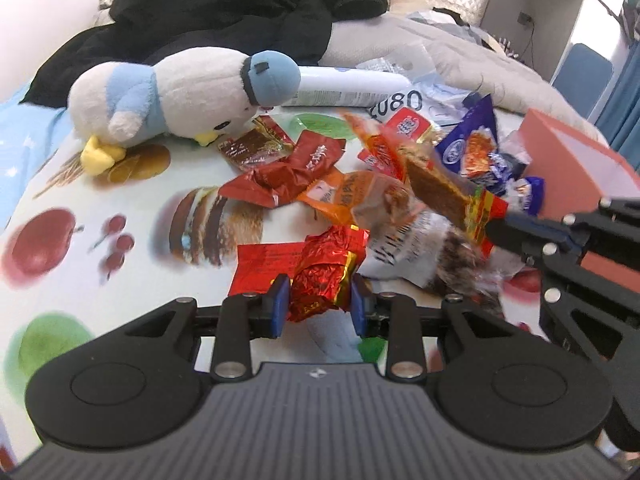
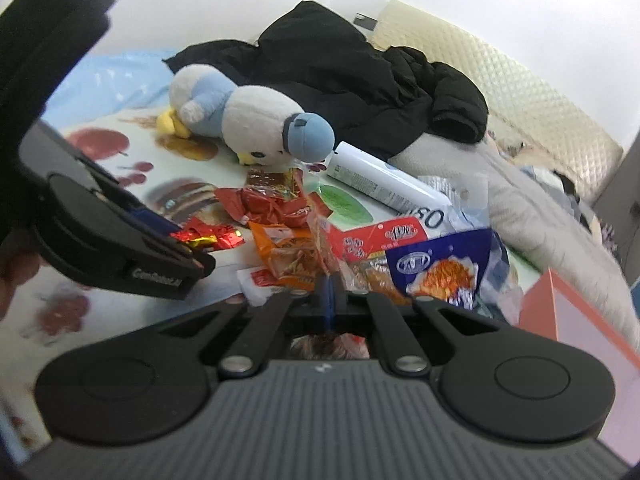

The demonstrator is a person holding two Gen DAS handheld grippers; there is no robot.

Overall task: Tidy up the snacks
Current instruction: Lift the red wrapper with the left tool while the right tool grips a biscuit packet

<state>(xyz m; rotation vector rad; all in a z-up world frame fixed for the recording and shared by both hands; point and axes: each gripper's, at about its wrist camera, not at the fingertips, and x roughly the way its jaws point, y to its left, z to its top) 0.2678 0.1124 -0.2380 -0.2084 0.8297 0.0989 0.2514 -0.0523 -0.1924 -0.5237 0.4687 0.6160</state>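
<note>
Near the front edge of the fruit-printed cloth [image 1: 120, 184], the left gripper [image 1: 320, 304] was clamped on a crumpled red foil snack [image 1: 324, 276], its blue pads [image 1: 280, 304] pressing both sides of the wrapper. The right gripper [image 2: 329, 292] had its jaws together on the edge of a clear-wrapped brown snack slab [image 1: 440, 188], which hung from that pinch above the pile.

The remaining snacks lay in a loose heap [image 1: 340, 184] toward the right side of the cloth, just beside the pink box [image 1: 580, 168] at the right edge. A plush bird [image 1: 176, 96] and a white tube [image 1: 348, 88] lay toward the far side, near a black jacket [image 2: 360, 76].

Risks judged from this state:
- The slab was held by a thin seam only. A quick swing could have pulled it free and dropped it back into the heap.
- The foil wrapper was crushable and slippery; it could have slid out between the pads.
- Both grippers stood close together. A crossing path toward the box could have brought them into collision.
- A trailing wrapper could have snagged neighbouring packets and scattered them over the cloth edge.
</note>
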